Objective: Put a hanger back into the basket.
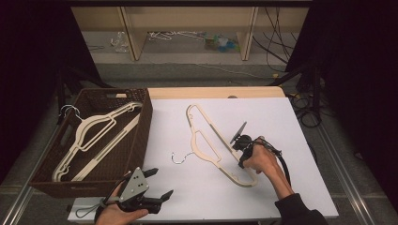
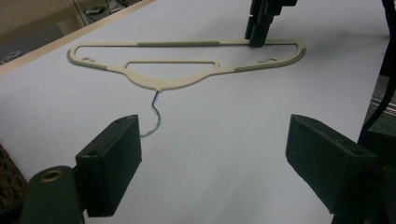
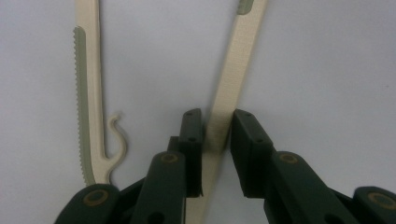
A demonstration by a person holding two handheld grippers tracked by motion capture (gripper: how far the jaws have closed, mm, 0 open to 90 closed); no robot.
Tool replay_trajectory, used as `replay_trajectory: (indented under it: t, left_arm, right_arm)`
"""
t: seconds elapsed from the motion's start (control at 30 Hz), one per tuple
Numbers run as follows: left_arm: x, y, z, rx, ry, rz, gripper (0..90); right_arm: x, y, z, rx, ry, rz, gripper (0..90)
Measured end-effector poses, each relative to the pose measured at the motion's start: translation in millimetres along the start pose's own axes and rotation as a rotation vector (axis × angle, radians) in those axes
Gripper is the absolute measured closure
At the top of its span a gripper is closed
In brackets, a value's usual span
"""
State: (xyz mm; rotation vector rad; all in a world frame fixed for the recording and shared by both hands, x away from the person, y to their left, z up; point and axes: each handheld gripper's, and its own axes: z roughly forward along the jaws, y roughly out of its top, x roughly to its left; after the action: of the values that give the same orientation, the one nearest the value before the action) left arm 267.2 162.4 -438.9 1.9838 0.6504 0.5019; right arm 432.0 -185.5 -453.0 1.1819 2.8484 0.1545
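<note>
A cream plastic hanger (image 1: 209,140) lay flat on the white table (image 1: 281,122), set diagonally, with its metal hook (image 1: 178,158) pointing toward the near left. Grey-green ribbed grip strips were seen along its straight bar (image 2: 177,44) and on its shoulders, and small notch hooks (image 3: 116,135) near each end. The bar was clamped between the jaws of the right gripper (image 3: 217,135) close to its near end. Two more cream hangers (image 1: 96,136) were lying in the brown woven basket (image 1: 141,140) at the table's left edge, overlapping each other.
</note>
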Motion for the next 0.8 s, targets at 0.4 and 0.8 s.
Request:
replay_trajectory:
  t: [0.4, 0.8]
  left_arm:
    - [0.5, -0.6, 0.5, -0.004, 0.0, -0.008, 18.3]
    - [0.8, -2.2, 2.6, 0.005, 0.0, -0.009, 18.3]
  right_arm:
    - [-3.6, -4.5, -1.7, -0.034, 0.019, -0.051, 80.4]
    - [-13.0, -17.8, -5.8, -0.137, 0.058, -0.098, 80.3]
